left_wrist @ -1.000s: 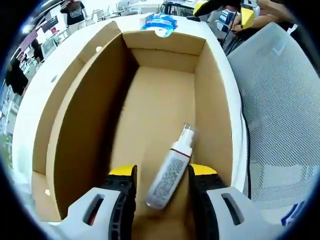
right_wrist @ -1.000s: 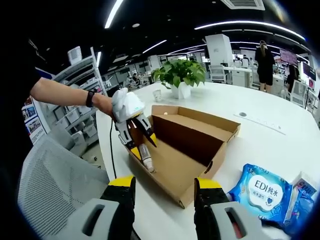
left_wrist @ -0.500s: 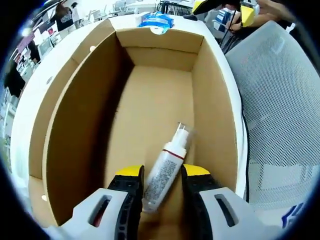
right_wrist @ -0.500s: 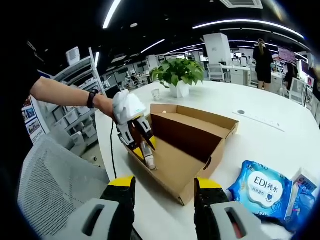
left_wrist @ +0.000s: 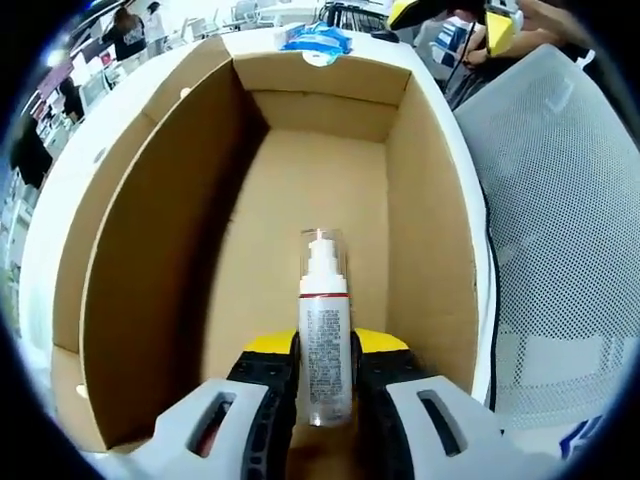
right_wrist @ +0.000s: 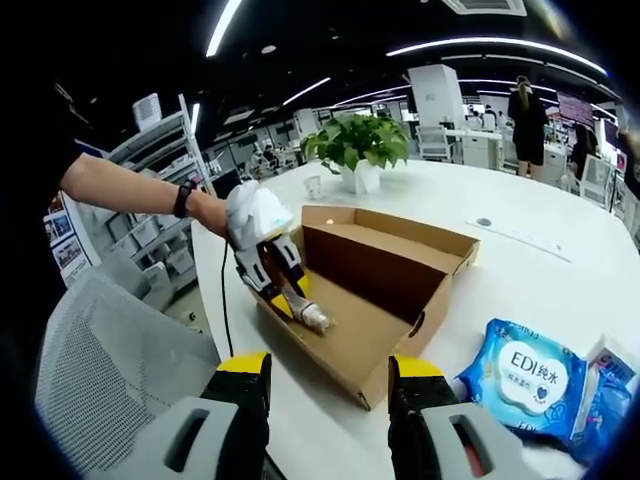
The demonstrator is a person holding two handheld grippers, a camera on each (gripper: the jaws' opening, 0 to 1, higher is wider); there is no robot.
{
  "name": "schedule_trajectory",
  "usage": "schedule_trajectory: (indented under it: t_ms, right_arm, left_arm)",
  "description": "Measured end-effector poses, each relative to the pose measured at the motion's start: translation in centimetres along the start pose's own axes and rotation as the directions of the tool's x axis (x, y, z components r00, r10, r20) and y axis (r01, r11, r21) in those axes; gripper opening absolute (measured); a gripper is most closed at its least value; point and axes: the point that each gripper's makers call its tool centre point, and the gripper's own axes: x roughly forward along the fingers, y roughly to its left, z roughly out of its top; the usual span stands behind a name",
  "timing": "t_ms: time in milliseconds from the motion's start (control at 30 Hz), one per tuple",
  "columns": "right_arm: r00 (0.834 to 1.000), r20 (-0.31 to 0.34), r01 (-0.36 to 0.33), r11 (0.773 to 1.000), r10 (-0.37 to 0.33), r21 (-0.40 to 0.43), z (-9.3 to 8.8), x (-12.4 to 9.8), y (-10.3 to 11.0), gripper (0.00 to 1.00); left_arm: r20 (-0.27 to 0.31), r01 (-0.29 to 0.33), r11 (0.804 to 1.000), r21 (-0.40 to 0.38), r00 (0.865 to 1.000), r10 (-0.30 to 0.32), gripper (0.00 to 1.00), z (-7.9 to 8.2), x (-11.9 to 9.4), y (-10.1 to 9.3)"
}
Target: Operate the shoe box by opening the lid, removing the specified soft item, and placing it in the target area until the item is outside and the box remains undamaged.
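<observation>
In the left gripper view, the left claw (left_wrist: 324, 352) is closed on a spray bottle (left_wrist: 324, 345), its yellow-tipped jaws pressed against the bottle's lower sides. The bottle is white with a red band, a printed label and a clear cap, and it points straight away from the camera along the jaws, over the floor of the open cardboard box (left_wrist: 430, 200). The box stands on a white table (left_wrist: 70, 170). Past the box's far wall lies a blue wipes pack (left_wrist: 316, 40). A grey mesh chair (left_wrist: 560, 220) is beside the table, and the right claw (left_wrist: 452, 12) shows at the top edge.

In the right gripper view, the right claw (right_wrist: 327, 375) is open with nothing between its jaws, held near the table edge and apart from the box (right_wrist: 390, 270). The left claw (right_wrist: 300, 305), in a person's hand (right_wrist: 215, 212), reaches into the box's near end and holds the bottle (right_wrist: 312, 316) inside it. The wipes pack (right_wrist: 528, 378) lies on the table (right_wrist: 540, 270) just beside the box. A potted plant (right_wrist: 360, 150) stands on the table beyond the box, and the chair (right_wrist: 110, 370) is beside the table.
</observation>
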Motion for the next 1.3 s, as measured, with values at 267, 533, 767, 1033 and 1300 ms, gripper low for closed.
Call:
schedule_trajectory:
  t_ms: [267, 533, 767, 1033, 1300]
  right_arm:
    - [1.000, -0.005, -0.005, 1.000, 0.005, -0.001, -0.2, 0.0, 0.1, 0.44]
    - [1.000, -0.004, -0.009, 1.000, 0.009, -0.003, -0.1, -0.1, 0.0, 0.44]
    - [1.000, -0.007, -0.026, 1.000, 0.026, -0.014, -0.1, 0.0, 0.3, 0.44]
    - [0.999, -0.005, -0.040, 0.998, 0.040, -0.048, 0.9, -0.1, 0.2, 0.43]
    - [0.998, 0.017, -0.054, 0.992, 0.056, -0.111, 2.7, -0.8, -0.2, 0.43]
  left_arm:
    - [0.006, -0.025, 1.000, 0.002, 1.000, 0.025, 0.19, 0.1, -0.2, 0.3]
    - [0.050, -0.052, 0.998, -0.020, 0.997, 0.053, 0.19, 0.5, -1.1, 0.4]
    - [0.098, -0.067, 0.998, 0.009, 0.993, 0.066, 0.19, 2.2, -2.5, 0.0]
    - [0.192, -0.087, 0.995, 0.054, 0.978, 0.076, 0.19, 6.0, -4.9, -0.3]
    - [0.280, -0.086, 0.985, 0.148, 0.959, 0.042, 0.19, 10.5, -7.8, -1.9]
